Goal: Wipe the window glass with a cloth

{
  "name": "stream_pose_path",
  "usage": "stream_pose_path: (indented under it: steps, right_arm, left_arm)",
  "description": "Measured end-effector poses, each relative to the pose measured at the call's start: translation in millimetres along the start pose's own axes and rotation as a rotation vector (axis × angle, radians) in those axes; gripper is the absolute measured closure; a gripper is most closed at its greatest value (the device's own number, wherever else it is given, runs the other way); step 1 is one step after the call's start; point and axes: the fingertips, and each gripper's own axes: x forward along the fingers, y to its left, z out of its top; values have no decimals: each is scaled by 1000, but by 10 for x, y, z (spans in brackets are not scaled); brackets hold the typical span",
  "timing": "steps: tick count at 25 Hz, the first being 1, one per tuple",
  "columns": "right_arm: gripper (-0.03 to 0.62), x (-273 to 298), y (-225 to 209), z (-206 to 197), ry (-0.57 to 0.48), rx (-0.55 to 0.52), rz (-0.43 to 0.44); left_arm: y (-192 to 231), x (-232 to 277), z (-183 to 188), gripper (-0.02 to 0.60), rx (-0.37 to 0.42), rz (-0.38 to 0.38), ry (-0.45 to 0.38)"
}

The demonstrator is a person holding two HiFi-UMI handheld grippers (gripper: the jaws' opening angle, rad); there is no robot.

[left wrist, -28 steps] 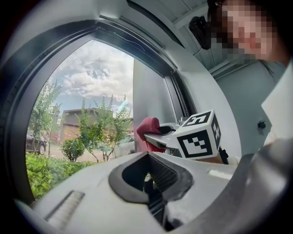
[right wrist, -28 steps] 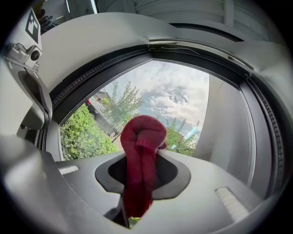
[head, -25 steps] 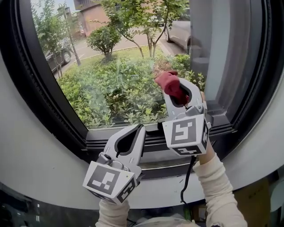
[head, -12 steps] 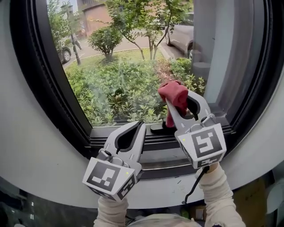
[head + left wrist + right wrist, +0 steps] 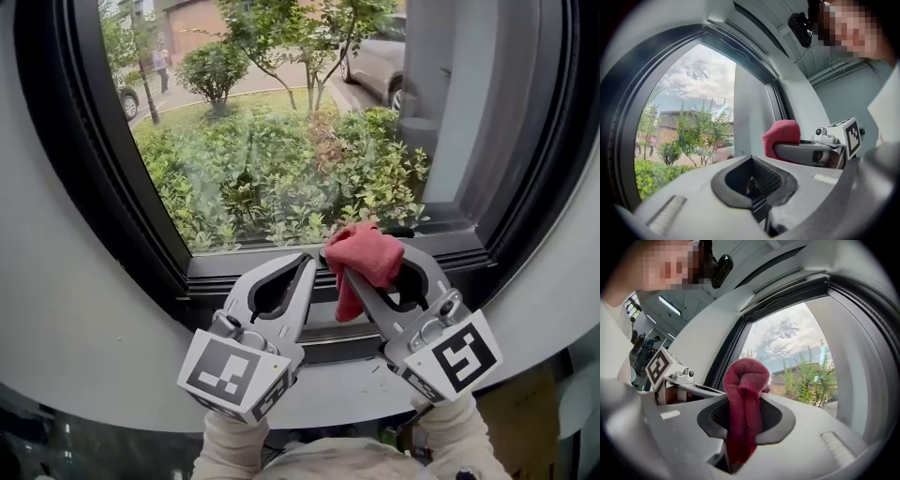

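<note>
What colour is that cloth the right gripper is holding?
The cloth is dark red, almost crimson; the right gripper view shows it best.

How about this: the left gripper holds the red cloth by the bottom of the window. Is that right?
Not quite: the right gripper holds the red cloth by the bottom of the window. The right gripper view shows it pinched between those jaws.

Pulled down off the window glass [image 5: 281, 141] in the past second and drawn back to the lower frame [image 5: 450, 246], with the red cloth [image 5: 366, 251] clamped in the right gripper [image 5: 351, 274], now just beside the left gripper [image 5: 304, 266].
</note>
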Motion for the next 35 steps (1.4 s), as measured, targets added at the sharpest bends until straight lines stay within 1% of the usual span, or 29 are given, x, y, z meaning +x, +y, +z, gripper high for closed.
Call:
stream_pose_path:
  steps: [5, 8, 14, 17, 23, 35]
  right_arm:
    - [476, -93, 211, -286, 14, 81, 15]
    - [476, -62, 333, -414, 23, 129, 20]
    - [476, -24, 459, -380, 3, 205, 59]
    - [476, 9, 518, -359, -6, 217, 83]
    - [476, 45, 559, -325, -10, 216, 102]
    - [476, 20, 619, -294, -9, 224, 118]
  left_arm:
    - [-19, -133, -115, 581, -14, -23, 10]
    - [-2, -232, -208, 581, -19, -23, 19]
    - [1, -349, -277, 581, -44, -2, 34]
    - [35, -413, -291, 581, -50, 6, 33]
    - [65, -497, -290, 581, -49, 21, 29]
    - [0, -540, -211, 581, -46, 22, 8]
